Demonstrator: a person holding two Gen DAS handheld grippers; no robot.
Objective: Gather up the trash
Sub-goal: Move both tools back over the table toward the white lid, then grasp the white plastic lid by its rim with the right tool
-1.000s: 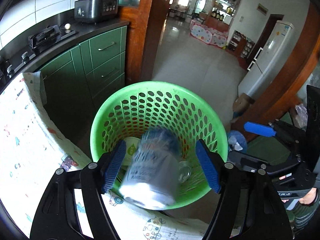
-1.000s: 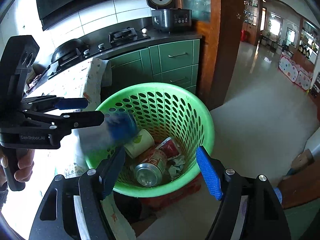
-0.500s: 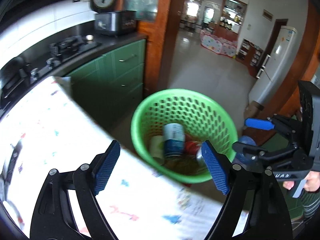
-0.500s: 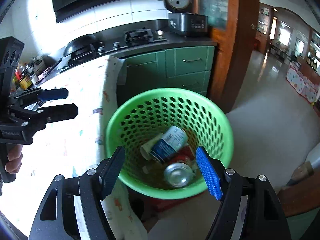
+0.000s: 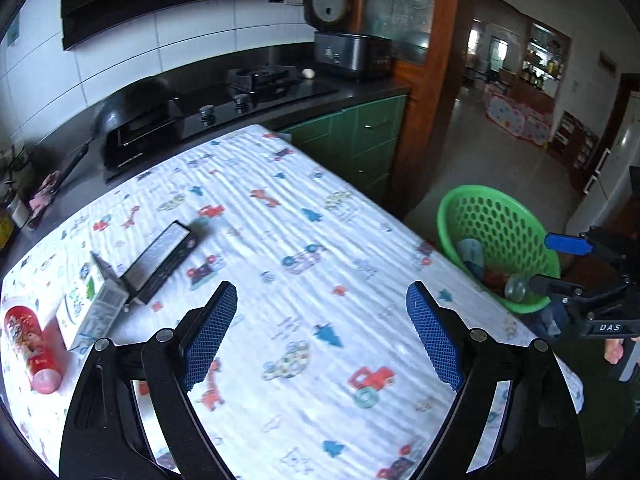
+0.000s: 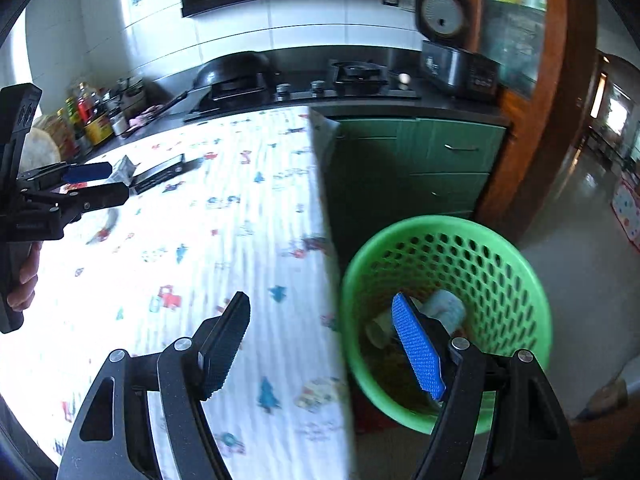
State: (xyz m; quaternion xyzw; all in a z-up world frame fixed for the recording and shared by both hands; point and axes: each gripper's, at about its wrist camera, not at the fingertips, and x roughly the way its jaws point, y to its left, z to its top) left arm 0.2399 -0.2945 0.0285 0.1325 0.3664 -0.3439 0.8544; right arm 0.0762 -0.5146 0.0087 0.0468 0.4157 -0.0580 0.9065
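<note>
The green perforated basket [image 5: 520,216] stands on the floor past the table's right edge, with a white-and-blue bottle [image 6: 444,308], a can [image 5: 516,286] and other scraps inside. My left gripper [image 5: 320,332] hovers over the printed tablecloth [image 5: 280,220]; its jaws are opening with nothing between them. A red can [image 5: 30,344], a white carton [image 5: 86,304] and an open black box [image 5: 166,258] lie at the table's left. My right gripper [image 6: 324,344] is open and empty, straddling the table edge beside the basket [image 6: 500,264].
Behind the table runs a dark counter with a wok [image 5: 136,108], a gas hob [image 5: 264,76] and a rice cooker [image 5: 344,48]. Green cabinets [image 6: 440,160] and a wooden door frame [image 5: 432,80] stand near the basket. Bottles [image 6: 88,116] crowd the counter's left end.
The bottle left my left gripper and dropped into the basket. Both grippers swung away from above the basket toward the table, and the left jaws spread wider.
</note>
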